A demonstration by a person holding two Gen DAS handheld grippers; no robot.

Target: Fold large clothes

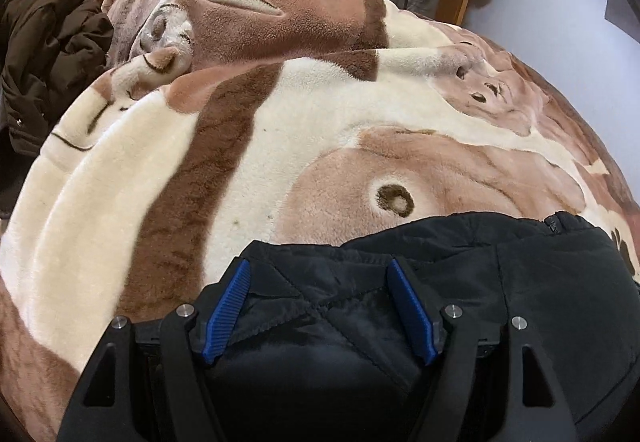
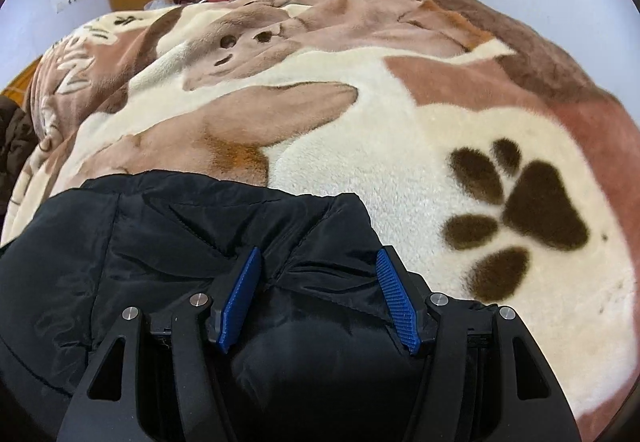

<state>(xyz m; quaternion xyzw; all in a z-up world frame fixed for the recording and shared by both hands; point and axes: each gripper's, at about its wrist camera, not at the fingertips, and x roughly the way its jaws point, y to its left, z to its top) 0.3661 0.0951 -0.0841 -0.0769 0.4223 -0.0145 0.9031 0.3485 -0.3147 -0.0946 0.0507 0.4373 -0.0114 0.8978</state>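
Spread over the bed, a plush blanket (image 1: pixel 320 114) carries a black padded jacket (image 1: pixel 500 274) at its near edge. Both the left gripper (image 1: pixel 320 306) and right gripper (image 2: pixel 318 298) stand open over it, gripping nothing. Soft, bulky and likely slippery, the jacket is best pinched at its quilted seams or hem.

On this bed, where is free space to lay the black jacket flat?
Free: the blanket between the black jacket and the paw print, and the cream band beyond the jacket's left end. Crowded: the far left, where a brown coat lies bunched.

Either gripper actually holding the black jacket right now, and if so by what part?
Nothing is held. The left gripper and right gripper both stand open over the black jacket near its far edge, fabric between the blue pads but not pinched.
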